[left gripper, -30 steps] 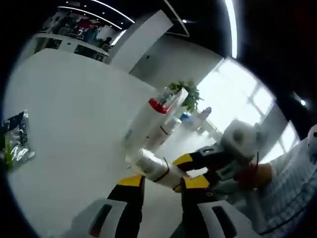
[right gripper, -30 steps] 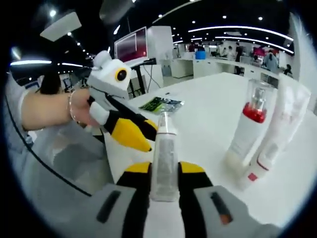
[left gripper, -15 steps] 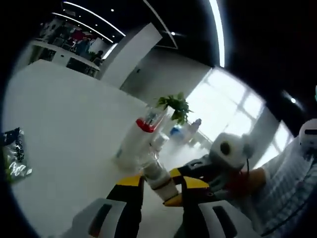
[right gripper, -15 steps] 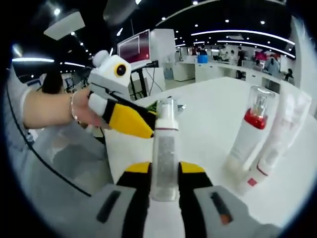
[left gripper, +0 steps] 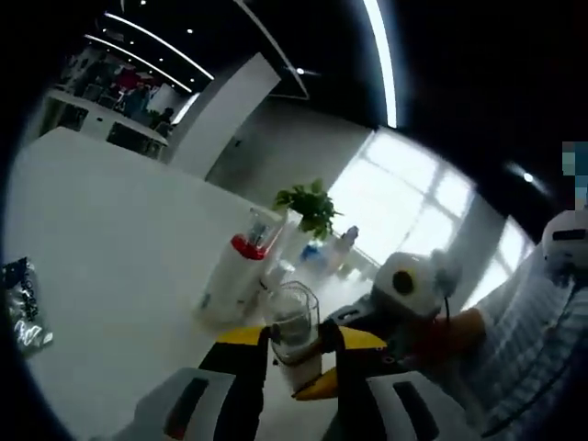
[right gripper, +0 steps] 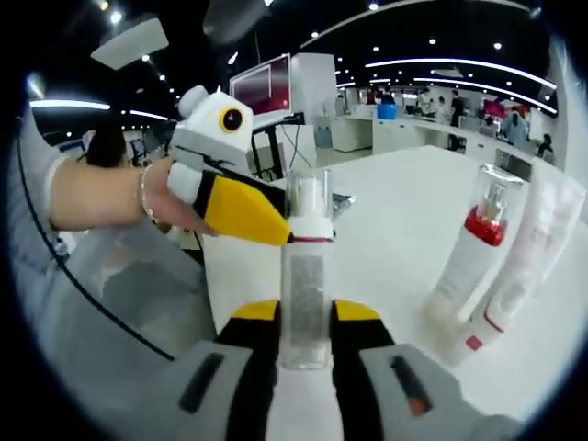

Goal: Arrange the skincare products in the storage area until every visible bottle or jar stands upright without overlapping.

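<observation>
A slim frosted bottle (right gripper: 305,276) with a clear cap and a thin red band stands upright in the air above the white table (right gripper: 404,211). My right gripper (right gripper: 305,312) is shut on its body. My left gripper (right gripper: 276,230) comes in from the left, a hand behind it, and its yellow jaw lies against the bottle's neck. In the left gripper view the same bottle (left gripper: 292,326) sits pinched in my left gripper (left gripper: 300,338), with the right gripper (left gripper: 363,317) holding it from the right. A red-collared pump bottle (right gripper: 473,243) and a white tube (right gripper: 528,266) stand upright together.
The pump bottle (left gripper: 234,266) stands ahead on the table in the left gripper view, a potted plant (left gripper: 308,202) beyond it. A dark green sachet (left gripper: 23,312) lies flat at far left. A person's sleeve (left gripper: 533,340) fills the right side.
The held bottle has turned from lying tilted across my left jaws to standing upright between them. Both grippers kept their hold, and the left gripper now sits higher, at the bottle's neck.
</observation>
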The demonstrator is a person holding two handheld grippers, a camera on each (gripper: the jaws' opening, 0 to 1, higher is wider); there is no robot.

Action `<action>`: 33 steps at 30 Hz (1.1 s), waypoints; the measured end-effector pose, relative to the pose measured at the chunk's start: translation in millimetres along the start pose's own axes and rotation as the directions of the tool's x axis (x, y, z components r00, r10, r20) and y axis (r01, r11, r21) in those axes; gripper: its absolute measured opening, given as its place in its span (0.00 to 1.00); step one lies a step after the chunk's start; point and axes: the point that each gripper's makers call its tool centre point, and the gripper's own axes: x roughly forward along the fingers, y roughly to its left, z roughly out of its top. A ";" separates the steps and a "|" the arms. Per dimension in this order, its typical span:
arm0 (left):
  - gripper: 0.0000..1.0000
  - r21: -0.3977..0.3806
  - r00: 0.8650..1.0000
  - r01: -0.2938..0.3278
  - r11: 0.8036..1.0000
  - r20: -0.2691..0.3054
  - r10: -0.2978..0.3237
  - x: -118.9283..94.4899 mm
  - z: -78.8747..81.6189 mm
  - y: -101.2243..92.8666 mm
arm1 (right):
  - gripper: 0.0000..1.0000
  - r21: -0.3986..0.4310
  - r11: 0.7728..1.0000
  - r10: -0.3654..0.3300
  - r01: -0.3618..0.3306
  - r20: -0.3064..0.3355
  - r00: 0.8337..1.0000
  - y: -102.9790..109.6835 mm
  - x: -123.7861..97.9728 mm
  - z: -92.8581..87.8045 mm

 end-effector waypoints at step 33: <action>0.24 0.172 0.990 -0.134 0.976 -0.023 0.140 6.4 -3.6 6.3 | 0.30 -0.118 0.988 -0.115 0.099 -0.135 0.984 -19.6 1.7 -24.1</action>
